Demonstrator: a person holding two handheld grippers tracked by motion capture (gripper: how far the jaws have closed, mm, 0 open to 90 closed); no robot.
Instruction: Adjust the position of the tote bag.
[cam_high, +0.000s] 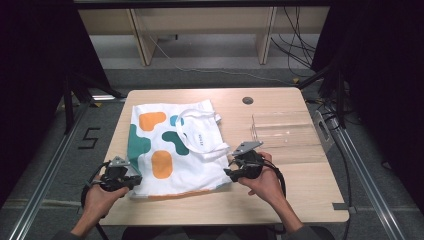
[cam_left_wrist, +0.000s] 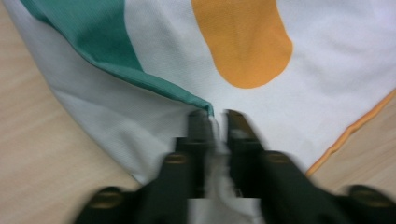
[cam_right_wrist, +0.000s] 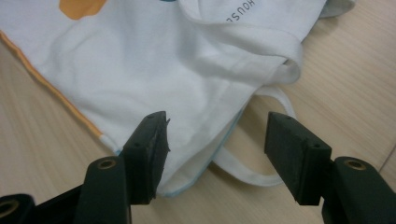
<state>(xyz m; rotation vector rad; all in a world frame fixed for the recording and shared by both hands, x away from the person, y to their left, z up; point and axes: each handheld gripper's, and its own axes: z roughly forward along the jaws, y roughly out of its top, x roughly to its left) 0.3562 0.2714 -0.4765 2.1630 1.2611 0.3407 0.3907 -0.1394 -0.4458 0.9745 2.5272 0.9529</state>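
Note:
A white tote bag (cam_high: 170, 150) printed with orange and green blobs lies flat on the wooden table (cam_high: 300, 195), its white handles (cam_high: 200, 130) folded over its right part. My left gripper (cam_high: 135, 180) is at the bag's near left corner. In the left gripper view, the gripper (cam_left_wrist: 217, 123) is shut on a raised fold of the bag (cam_left_wrist: 303, 93), where a green patch ends. My right gripper (cam_high: 227, 171) is at the bag's near right corner. In the right gripper view, the gripper (cam_right_wrist: 217, 140) stands open over the bag (cam_right_wrist: 140, 70), with a handle loop (cam_right_wrist: 261, 177) lying between the jaws.
A clear plastic stand (cam_high: 287, 132) sits on the right half of the table, just beyond my right hand. A round cable hole (cam_high: 247, 100) is near the far edge. Wooden furniture legs and cables lie on the floor behind the table.

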